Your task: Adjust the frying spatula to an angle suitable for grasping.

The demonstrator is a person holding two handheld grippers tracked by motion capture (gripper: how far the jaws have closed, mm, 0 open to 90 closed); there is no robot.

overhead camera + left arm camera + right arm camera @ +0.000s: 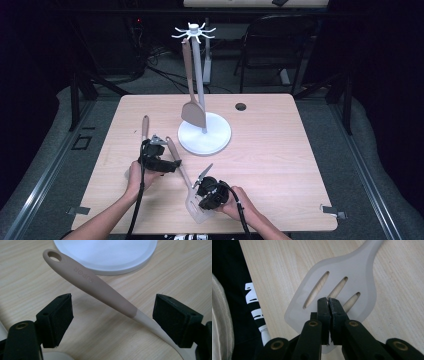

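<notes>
We see one tan spatula [192,107] already hanging on the white hook stand [205,134]. Our right gripper [328,300] pinches the slotted translucent spatula [337,287]; our left gripper [112,315] is spread around its handle, unlifted.

Slotted spatula [192,197] at the table's near edge

Translucent grey three-slot blade [337,290] flat on the wood [280,165]; its taupe handle [90,282], with a hanging hole, rises slanting toward the white stand base [205,134].
</notes>
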